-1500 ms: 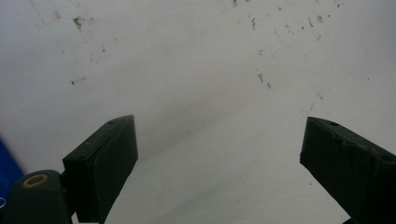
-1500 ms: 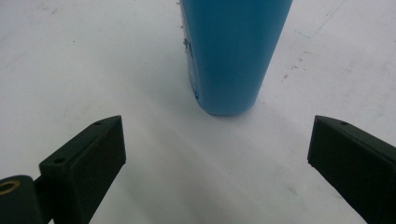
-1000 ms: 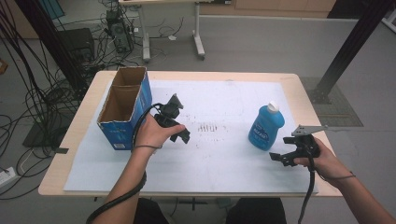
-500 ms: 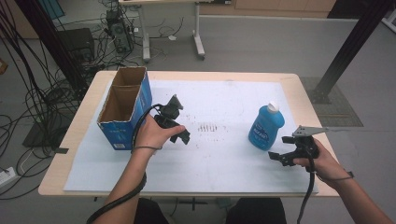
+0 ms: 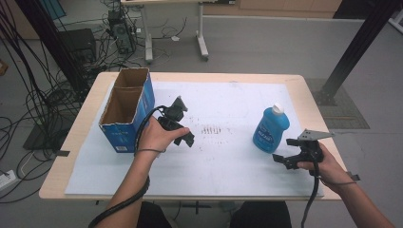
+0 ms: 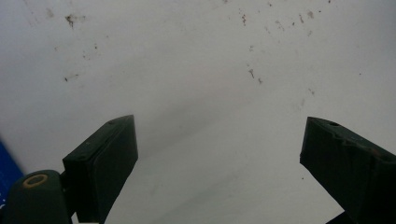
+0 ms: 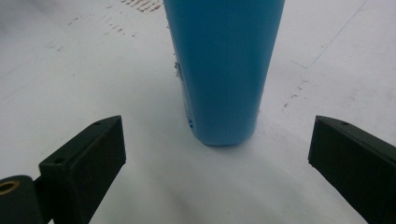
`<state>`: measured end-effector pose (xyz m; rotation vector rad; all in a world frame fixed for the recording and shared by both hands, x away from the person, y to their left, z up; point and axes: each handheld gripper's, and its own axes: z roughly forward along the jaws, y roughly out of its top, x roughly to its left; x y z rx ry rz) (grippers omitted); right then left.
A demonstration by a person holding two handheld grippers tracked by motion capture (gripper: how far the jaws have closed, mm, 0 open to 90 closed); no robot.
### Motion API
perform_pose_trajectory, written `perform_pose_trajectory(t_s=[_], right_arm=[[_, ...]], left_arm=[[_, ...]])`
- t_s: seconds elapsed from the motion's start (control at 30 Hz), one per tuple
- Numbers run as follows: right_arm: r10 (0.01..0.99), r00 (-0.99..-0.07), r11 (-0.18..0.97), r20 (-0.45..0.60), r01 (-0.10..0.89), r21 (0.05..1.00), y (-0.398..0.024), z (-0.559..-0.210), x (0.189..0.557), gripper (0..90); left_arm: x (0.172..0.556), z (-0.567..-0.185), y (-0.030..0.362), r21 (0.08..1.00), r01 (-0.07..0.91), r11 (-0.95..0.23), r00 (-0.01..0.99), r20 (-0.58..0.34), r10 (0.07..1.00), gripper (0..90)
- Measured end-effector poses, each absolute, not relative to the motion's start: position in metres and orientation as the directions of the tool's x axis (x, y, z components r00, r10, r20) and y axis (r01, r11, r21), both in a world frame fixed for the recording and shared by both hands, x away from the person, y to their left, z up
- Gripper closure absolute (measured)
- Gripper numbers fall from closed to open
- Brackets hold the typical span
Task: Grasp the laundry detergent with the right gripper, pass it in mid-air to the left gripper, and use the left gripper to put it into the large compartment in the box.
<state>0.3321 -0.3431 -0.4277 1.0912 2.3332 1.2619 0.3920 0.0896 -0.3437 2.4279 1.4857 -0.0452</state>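
Note:
A blue bottle (image 5: 270, 128) with a white cap stands upright on the white mat (image 5: 228, 166) at the right. My right gripper (image 5: 281, 160) hovers just in front of it, jaws wide apart and empty; in the right gripper view the bottle (image 7: 224, 70) rises a little beyond the open right gripper (image 7: 217, 158). My left gripper (image 5: 186, 138) rests low over the mat beside a blue cardboard box (image 5: 127, 109). In the left gripper view, the left gripper (image 6: 219, 158) is open over bare mat.
The open-topped box has two compartments and sits at the mat's left edge. A patch of dark specks (image 5: 212, 129) marks the mat's middle. Cables, a black post (image 5: 356, 47) and a desk frame stand on the floor beyond the table.
The right gripper has edged slightly toward the bottle. The left gripper has stayed where it was.

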Motion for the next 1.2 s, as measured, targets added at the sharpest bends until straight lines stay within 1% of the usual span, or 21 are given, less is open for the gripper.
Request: perform_pose_trajectory(t_s=[1.2], right_arm=[[0.730, -0.677, 0.267, 0.093, 0.407, 0.873, -0.341, -0.446, 0.336, 2.4]], left_arm=[[0.384, -0.343, 0.088, 0.222, 0.870, -0.439, 0.476, -0.154, 0.866, 11.5]])
